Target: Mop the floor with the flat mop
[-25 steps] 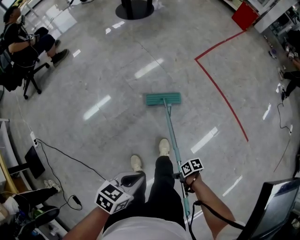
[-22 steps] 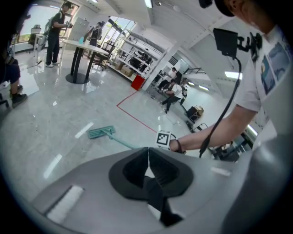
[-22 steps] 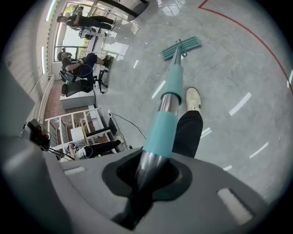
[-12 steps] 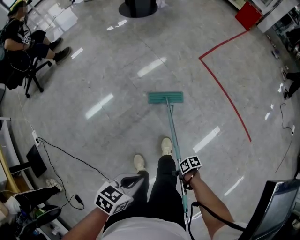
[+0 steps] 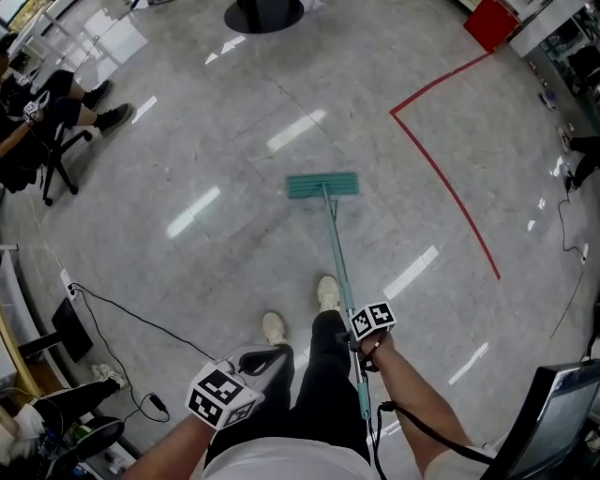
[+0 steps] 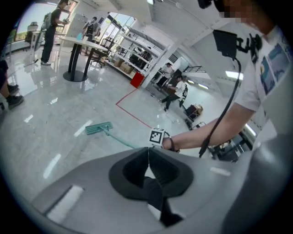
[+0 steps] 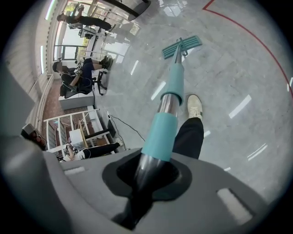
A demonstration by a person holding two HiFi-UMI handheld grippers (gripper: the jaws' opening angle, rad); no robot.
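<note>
The flat mop (image 5: 333,246) is resting on the grey polished floor (image 5: 187,131). Its teal head (image 5: 322,186) is lying flat near the centre of the head view, and its handle (image 7: 167,103) is running back from it toward 5 o'clock, up to the person. The right gripper (image 7: 147,176) is grasping that handle. Its jaws are clenching the metal tube just below a teal sleeve, and the right gripper view is looking along the pole to the head at 12 o'clock. The left gripper (image 6: 149,165) is hanging at 8 o'clock from the right one, apart from the mop, with its jaws pressed together and nothing lying between them. The person's pale shoes (image 5: 327,293) are standing just left of the handle, with black trousers above them. From the mop head, a red tape line (image 5: 441,178) is bending across the floor between 2 o'clock and 4 o'clock. A red box (image 5: 490,23) is sitting at 1 o'clock near the edge of the head view. A round black base (image 5: 264,14) is showing at 12 o'clock. A seated person (image 5: 42,112) is occupying a chair at 10 o'clock, well apart from the mop, and a black cable (image 5: 131,314) is trailing over the floor at 8 o'clock.
</note>
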